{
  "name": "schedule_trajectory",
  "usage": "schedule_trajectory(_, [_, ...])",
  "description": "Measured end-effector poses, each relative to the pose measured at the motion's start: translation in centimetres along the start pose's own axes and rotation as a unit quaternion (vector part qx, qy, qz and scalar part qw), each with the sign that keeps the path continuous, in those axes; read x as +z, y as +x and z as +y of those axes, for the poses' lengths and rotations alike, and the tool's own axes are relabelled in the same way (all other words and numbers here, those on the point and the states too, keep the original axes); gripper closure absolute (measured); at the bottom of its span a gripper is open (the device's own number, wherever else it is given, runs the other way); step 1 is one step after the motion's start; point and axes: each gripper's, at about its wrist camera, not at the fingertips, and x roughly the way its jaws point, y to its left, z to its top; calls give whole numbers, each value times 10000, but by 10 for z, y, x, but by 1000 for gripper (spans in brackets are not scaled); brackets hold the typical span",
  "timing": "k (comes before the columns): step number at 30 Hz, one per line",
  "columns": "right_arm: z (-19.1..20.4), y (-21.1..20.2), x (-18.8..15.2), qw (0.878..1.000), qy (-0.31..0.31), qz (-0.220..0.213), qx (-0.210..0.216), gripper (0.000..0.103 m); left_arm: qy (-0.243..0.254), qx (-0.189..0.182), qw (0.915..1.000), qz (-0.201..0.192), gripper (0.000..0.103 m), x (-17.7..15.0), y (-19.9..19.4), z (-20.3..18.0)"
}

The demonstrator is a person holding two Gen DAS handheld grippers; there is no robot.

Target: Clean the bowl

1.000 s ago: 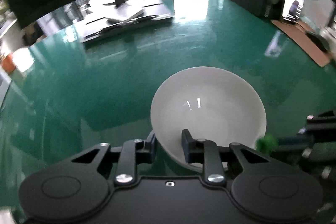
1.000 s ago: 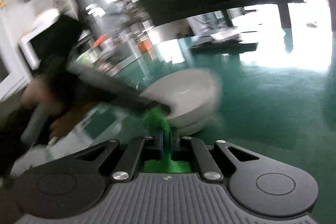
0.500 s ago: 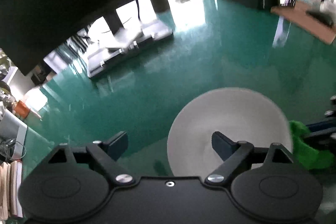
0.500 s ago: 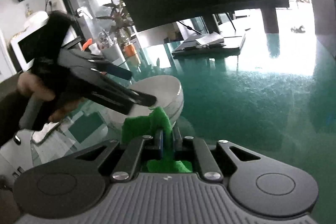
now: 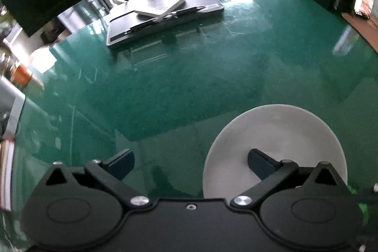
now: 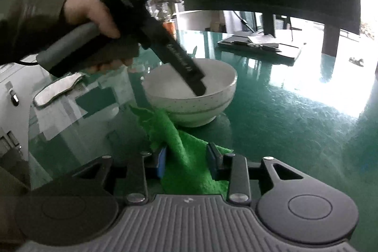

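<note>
We work on a glossy green table (image 5: 189,91), and the white bowl (image 5: 275,141) stands upright on it, resting on its own foot just beyond the green cloth (image 6: 186,157). We judge that it sits flat because nothing needs to steady it now: the wiping looks finished.

Our left gripper (image 5: 191,162) has its fingers (image 5: 120,162) spread as wide as they go, one over bare table and the other above the bowl's inside, the rim between them and untouched. They have just let go, so the bowl stays put.

Our right gripper (image 6: 187,161) has just been opening too. The cloth lies between its fingers (image 6: 213,157), draped onto the table toward the bowl's foot, and the pads stand clear of it on the right side, so we read this as dropping the cloth beside the bowl.
</note>
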Motion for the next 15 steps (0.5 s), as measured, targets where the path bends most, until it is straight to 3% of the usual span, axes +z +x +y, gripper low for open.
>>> schedule_trajectory(1, [2, 0, 0, 9999, -123, 38, 66, 63, 31, -82, 9999, 93, 0, 2, 0, -2])
schedule_trajectory(2, [2, 1, 0, 9997, -207, 65, 113, 53, 81, -182, 9997, 168, 2, 4, 0, -3])
schedule_trajectory(4, [4, 3, 1, 9985, -415, 156, 333, 19, 105, -269, 9995, 135, 9, 5, -1, -6])
schedule_trajectory(5, [7, 6, 1, 9969, -603, 245, 435, 0, 1, -420, 9991, 94, 19, 5, -2, -6])
schedule_trajectory(8, [16, 14, -1, 9921, -1058, 465, 480, 0, -328, -990, 9945, 110, 59, 6, -5, -2])
schedule_trajectory(15, [16, 19, -3, 9929, -1041, 462, 346, 0, -270, -732, 9968, -170, 68, -7, -19, -19])
